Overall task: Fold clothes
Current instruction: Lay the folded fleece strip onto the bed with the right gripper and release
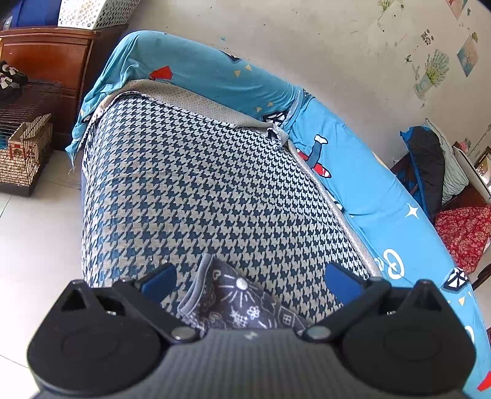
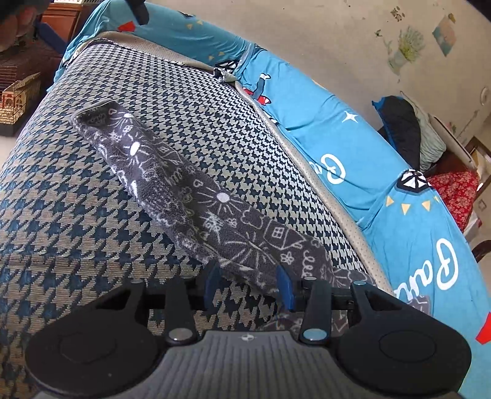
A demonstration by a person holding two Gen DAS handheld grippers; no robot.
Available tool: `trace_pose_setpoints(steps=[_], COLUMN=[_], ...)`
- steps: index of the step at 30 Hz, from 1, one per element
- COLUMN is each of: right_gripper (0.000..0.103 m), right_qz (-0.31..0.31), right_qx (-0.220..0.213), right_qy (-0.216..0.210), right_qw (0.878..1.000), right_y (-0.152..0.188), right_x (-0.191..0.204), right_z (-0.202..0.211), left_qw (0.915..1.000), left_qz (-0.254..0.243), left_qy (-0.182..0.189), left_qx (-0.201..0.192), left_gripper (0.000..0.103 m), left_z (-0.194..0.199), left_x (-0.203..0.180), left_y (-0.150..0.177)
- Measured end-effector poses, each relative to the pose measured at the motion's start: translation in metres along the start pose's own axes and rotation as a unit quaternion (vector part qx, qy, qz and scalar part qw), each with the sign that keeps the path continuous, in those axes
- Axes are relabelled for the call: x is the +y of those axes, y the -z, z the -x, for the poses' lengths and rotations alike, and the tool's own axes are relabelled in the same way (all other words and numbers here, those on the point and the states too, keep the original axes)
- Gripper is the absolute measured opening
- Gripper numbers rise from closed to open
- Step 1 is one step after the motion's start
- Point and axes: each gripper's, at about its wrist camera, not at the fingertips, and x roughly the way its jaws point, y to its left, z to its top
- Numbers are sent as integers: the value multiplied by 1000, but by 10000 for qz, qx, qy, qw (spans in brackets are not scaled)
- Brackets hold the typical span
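A dark grey cloth (image 2: pixel 184 187) with white doodle prints lies as a long folded strip across the houndstooth sofa seat (image 2: pixel 76 214). Its near end sits between the blue fingers of my right gripper (image 2: pixel 248 285), which stands open low over the seat, and part of the cloth spreads past the right finger. The far end has a grey hem. In the left wrist view that hemmed end of the cloth (image 1: pixel 242 300) lies under my left gripper (image 1: pixel 250 280), whose jaws are wide open and well clear of the cloth on both sides.
A bright blue printed sheet (image 1: pixel 353 172) covers the sofa back along the wall. To the left on the tiled floor (image 1: pixel 27 245) stand a wire cage (image 1: pixel 21 153) and a wooden cabinet (image 1: pixel 46 61) with a white perforated basket (image 1: pixel 92 12). A red floral cloth (image 1: pixel 466 236) lies far right.
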Motion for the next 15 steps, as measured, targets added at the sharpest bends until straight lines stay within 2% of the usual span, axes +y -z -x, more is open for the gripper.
trace_pose_setpoints(steps=[7,8,9,10,13,15], right_gripper=[41,36,20,13,6,4], right_qz=[71,69,52,0,-204,-440], right_qx=[185,198,214,260,273,283], right_qy=[-270,-309,-338,-397,-419,-620], right_qw=[9994,9993,9992,9989,9985,9967], right_y=[6,7,8,9,10,10], right_x=[14,16,17,18,22,20], right_z=[-18,-19,-21,-22,-23,-21], left_qw=[10000,10000,10000,10000,10000,9999], left_qz=[-58,-59,-58,-52,-17,27], left_qy=[-6,-3,-11,-29,-87,-101], left_qx=[30,26,10,-3,-11,-10], left_gripper=[103,103,103,103,103,103], left_z=[-1,-1,0,0,-1,-1], left_x=[-1,-1,0,1,4,7], left_y=[-1,-1,-1,-2,-3,-5])
